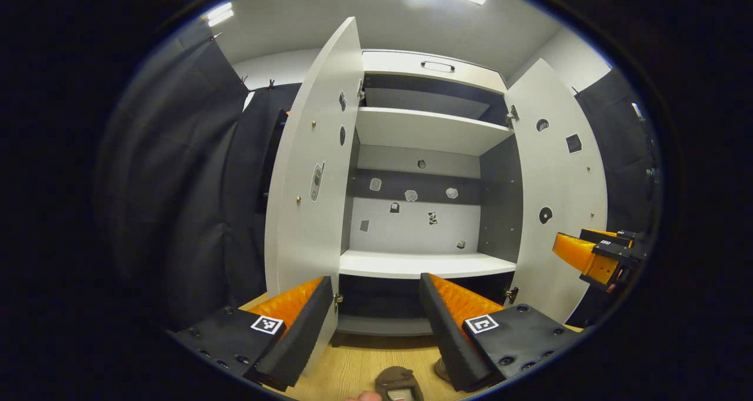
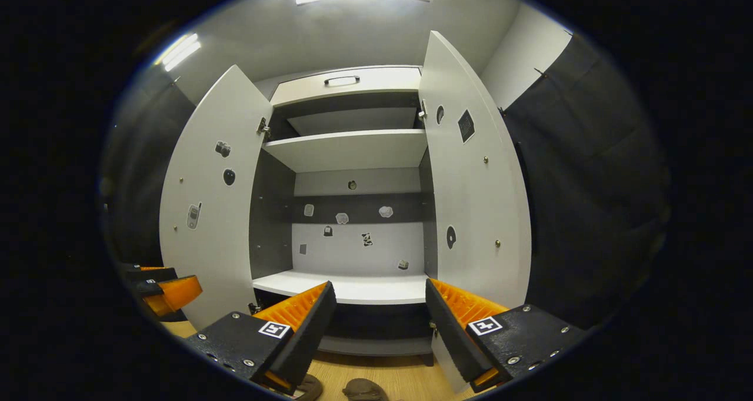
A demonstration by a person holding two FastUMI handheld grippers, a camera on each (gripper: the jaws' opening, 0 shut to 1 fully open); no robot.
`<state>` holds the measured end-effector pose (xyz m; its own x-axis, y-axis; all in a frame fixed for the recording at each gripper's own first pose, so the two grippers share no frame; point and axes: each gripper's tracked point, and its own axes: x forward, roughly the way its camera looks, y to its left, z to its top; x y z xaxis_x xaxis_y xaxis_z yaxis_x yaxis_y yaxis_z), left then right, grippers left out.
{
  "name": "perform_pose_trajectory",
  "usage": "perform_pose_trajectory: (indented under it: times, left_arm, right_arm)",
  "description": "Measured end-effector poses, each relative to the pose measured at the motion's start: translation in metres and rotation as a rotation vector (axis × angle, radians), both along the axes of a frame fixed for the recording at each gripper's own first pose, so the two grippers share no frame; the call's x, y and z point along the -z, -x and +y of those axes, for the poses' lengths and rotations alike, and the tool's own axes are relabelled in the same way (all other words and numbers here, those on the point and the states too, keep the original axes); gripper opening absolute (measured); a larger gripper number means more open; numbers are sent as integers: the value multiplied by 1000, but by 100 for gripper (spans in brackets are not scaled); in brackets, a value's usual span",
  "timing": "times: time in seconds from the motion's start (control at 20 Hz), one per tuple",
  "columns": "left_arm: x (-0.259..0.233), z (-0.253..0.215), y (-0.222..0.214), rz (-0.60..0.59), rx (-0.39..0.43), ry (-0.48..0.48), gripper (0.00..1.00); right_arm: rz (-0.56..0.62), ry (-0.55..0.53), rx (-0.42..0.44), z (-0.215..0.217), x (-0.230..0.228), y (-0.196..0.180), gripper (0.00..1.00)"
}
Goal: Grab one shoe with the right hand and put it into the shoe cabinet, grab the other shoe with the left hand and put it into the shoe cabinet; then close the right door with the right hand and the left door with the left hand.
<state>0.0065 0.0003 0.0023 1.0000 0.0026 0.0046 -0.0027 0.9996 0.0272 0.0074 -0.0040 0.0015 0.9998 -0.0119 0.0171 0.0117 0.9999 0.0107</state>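
1. The cabinet stood with both doors swung wide; left door, right door.
2. The shelves held no shoes.
3. The shoes lay on the wood floor just before the cabinet, below the tongs.
4. The left tongs were spread apart, gripping nothing.
5. The right tongs were likewise spread apart and empty, pointed at the lower shelf.

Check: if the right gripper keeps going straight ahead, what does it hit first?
Probably nothing soon: the open right gripper points between both open doors at the shoe cabinet's dark gap under the lower shelf. Depth unclear.
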Motion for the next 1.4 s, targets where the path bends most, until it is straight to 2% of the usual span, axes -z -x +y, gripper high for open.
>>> perform_pose_trajectory:
  times: [0.1, 0.35, 0.5, 0.8, 1.0, 1.2, 1.4]
  left_arm:
    - [-1, 0, 0, -2, -2, -9, 99]
    - [-2, 1, -2, -3, -8, -18, 96]
    - [-2, 1, -3, -3, -9, -19, 96]
    - [2, 3, -2, 8, -20, -16, 96]
    - [1, 5, -2, 10, -28, -13, 96]
    - [5, 8, -1, 18, -36, -4, 96]
    - [7, 10, 0, 26, -41, 5, 96]
  right_arm:
    - [4, 3, 1, -1, 2, -1, 94]
    - [5, 9, 0, -3, 5, -6, 94]
    - [28, 43, 0, -7, 22, -10, 94]
    - [202, 90, -28, -9, 104, -12, 94]
    - [347, 118, -56, -9, 177, -2, 94]
    - [566, 152, -88, -12, 269, 35, 95]
    - [750, 214, -115, -21, 338, 64, 93]
